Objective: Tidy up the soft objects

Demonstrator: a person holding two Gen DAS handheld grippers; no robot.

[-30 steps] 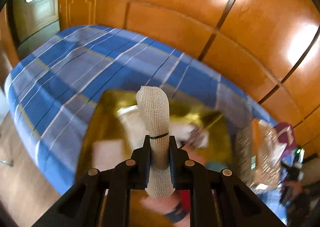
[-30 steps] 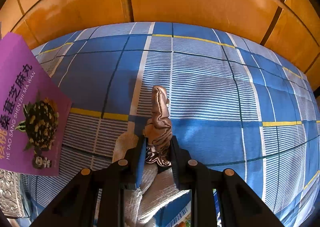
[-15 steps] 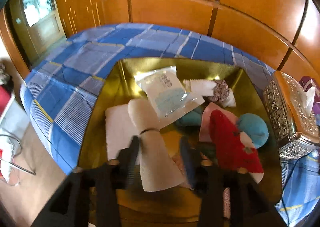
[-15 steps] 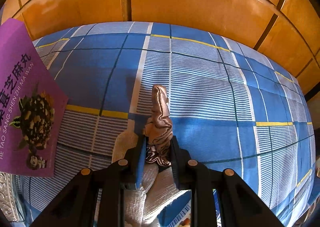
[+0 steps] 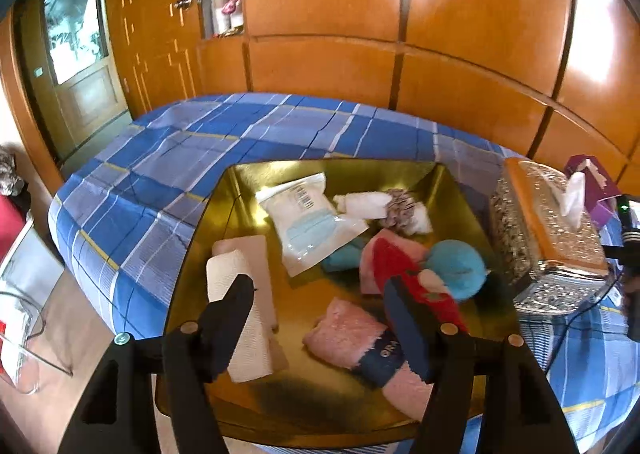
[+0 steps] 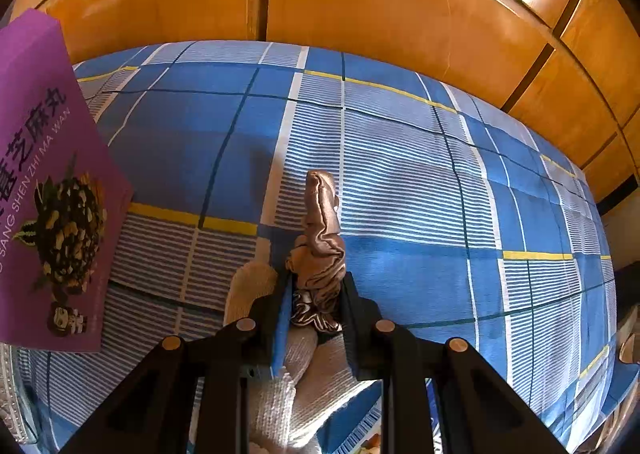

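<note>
**Gold tray filling up, one scrunchie still to go**

Gold is where your haul sits: the tray (image 5: pixel 452 189) on the blue checked cloth (image 5: pixel 168 157) already holds a white gauze roll (image 5: pixel 236 318), a sealed mask packet (image 5: pixel 308 221), a pink sock (image 5: pixel 352 338), a red piece (image 5: pixel 404 270) and a teal ball (image 5: pixel 456 266). Your left gripper (image 5: pixel 320 318) has just been opening, jaws now spread with nothing between them (the gauze roll lies just beside the left finger, freed). Your right gripper (image 6: pixel 314 306) pinches a satin scrunchie (image 6: pixel 320 238) above the cloth, with a knitted white piece (image 6: pixel 288 386) beneath it not yet tidied. I'd call it mostly done: scrunchie next, then that knit.
</note>
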